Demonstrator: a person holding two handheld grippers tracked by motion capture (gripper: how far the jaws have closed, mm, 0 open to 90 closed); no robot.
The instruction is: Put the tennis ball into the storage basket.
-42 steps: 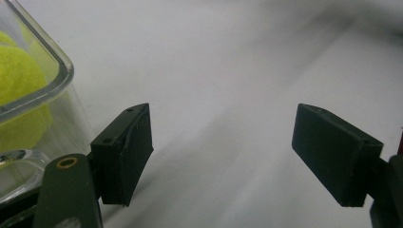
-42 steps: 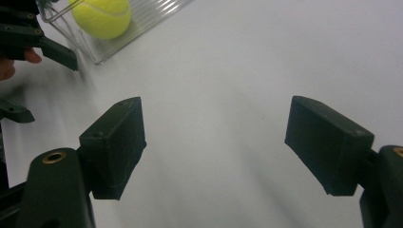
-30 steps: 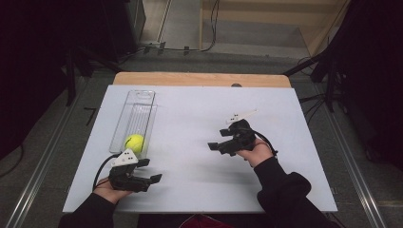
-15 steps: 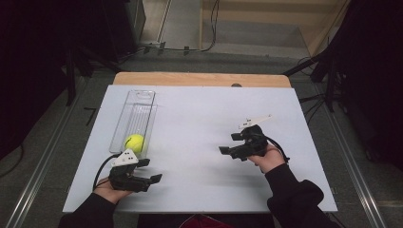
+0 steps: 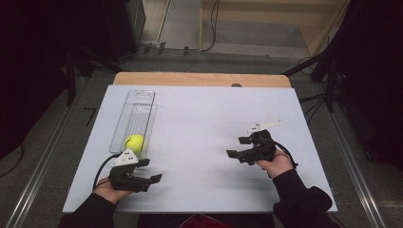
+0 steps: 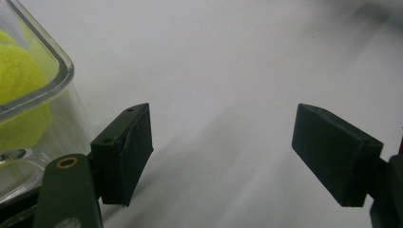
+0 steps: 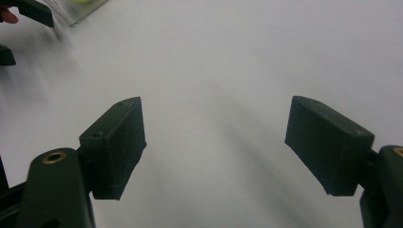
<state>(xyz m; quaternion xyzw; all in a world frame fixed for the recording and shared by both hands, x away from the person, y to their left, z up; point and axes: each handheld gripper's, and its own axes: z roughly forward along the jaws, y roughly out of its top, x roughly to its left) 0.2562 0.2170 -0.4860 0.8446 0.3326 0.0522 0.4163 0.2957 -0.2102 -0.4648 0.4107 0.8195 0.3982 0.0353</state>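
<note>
A yellow tennis ball (image 5: 134, 142) lies at the near end of a long clear plastic tray (image 5: 135, 107) on the left of the white table. My left gripper (image 5: 150, 170) rests low just in front of that tray, pointing right, open with nothing between its pads. In the left gripper view the ball (image 6: 19, 80) shows through the tray's corner (image 6: 57, 80), left of the wide-apart jaws (image 6: 221, 156). My right gripper (image 5: 237, 147) hovers over the right half of the table, pointing left, open and holding nothing (image 7: 216, 147).
The white table top (image 5: 199, 123) has a wooden strip (image 5: 199, 79) along its far edge. Dark floor, cables and stands surround it. In the right gripper view the left gripper (image 7: 23, 12) and the tray's corner (image 7: 81, 9) show far off.
My right hand has moved to the right and slightly nearer the front edge, jaws unchanged. The left hand, ball and tray have stayed put.
</note>
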